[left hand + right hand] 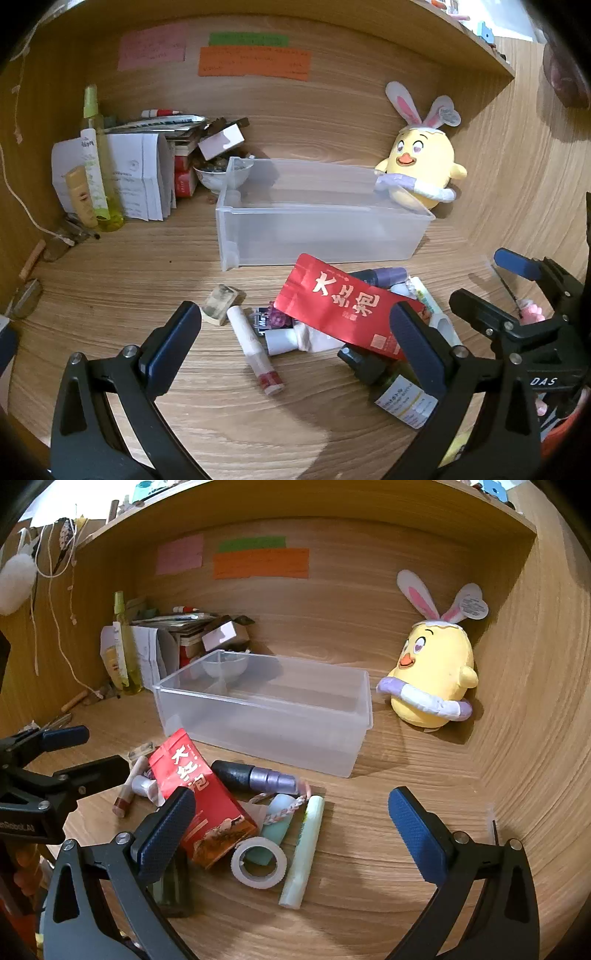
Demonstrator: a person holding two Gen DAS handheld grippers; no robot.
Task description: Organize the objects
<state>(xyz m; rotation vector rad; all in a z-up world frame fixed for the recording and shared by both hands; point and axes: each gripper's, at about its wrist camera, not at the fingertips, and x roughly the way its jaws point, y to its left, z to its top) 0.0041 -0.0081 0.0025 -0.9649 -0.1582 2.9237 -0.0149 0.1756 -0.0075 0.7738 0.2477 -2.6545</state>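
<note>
An empty clear plastic bin [325, 221] [266, 709] stands on the wooden desk. In front of it lies a pile: a red tea packet [347, 306] [199, 797], a purple-black tube [255, 775], a white tape roll [258, 864], a pale green stick [304, 849], a lip-gloss tube [255, 350], a dark bottle [391, 384] and a small eraser-like block [221, 304]. My left gripper [295, 325] is open above the pile. My right gripper [291, 812] is open over the pile's right side; it also shows in the left wrist view [484, 284].
A yellow chick plush [421, 166] [432, 675] stands right of the bin. Bottles, papers, boxes and a bowl [221, 173] crowd the back left corner. Wooden walls close in the back and both sides, with sticky notes [258, 563] on the back wall.
</note>
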